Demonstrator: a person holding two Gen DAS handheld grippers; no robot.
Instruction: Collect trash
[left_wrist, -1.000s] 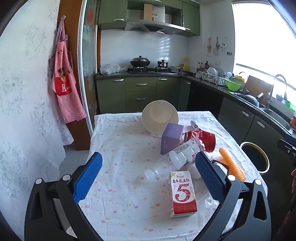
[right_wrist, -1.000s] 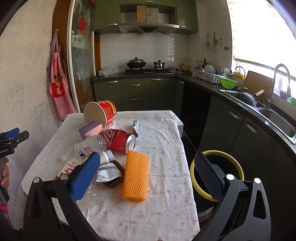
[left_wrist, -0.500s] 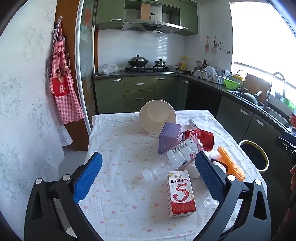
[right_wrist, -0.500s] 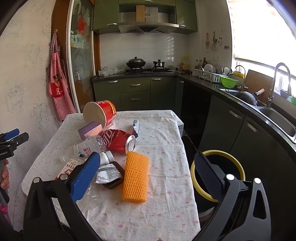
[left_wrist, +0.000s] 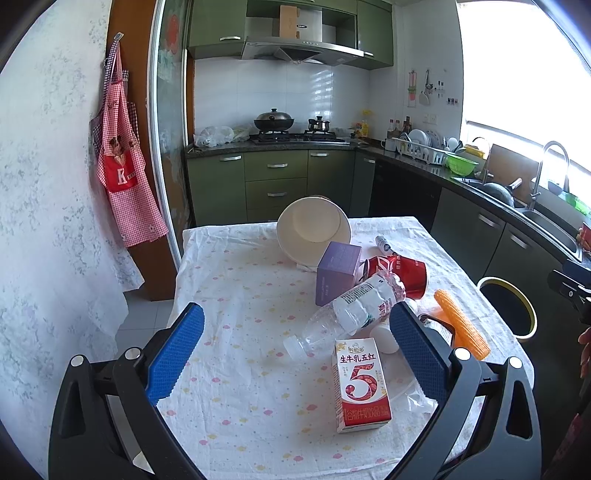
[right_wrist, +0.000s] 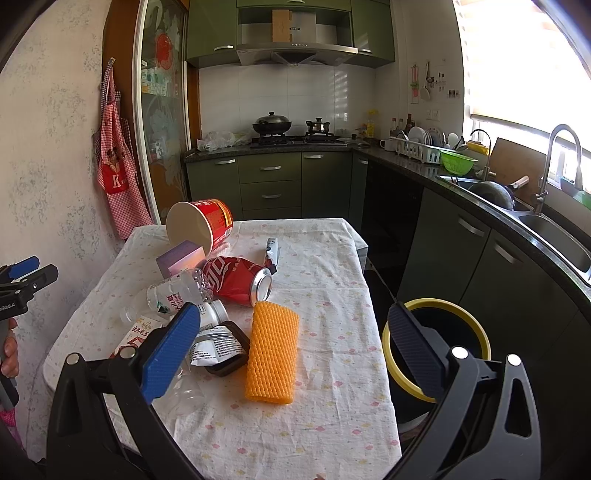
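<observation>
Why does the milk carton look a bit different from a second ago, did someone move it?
No. The milk carton keeps its place beside the plastic bottle on the tablecloth; only the camera shifted slightly.

Orange netted foam sleeve (right_wrist: 272, 350); red can (right_wrist: 236, 281) (white script).

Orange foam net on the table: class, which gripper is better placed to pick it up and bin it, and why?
Probably the right gripper. It is open, the orange foam net lies between its fingers, and the yellow-rimmed bin is beside it. The left gripper, also open, faces the milk carton.
</observation>
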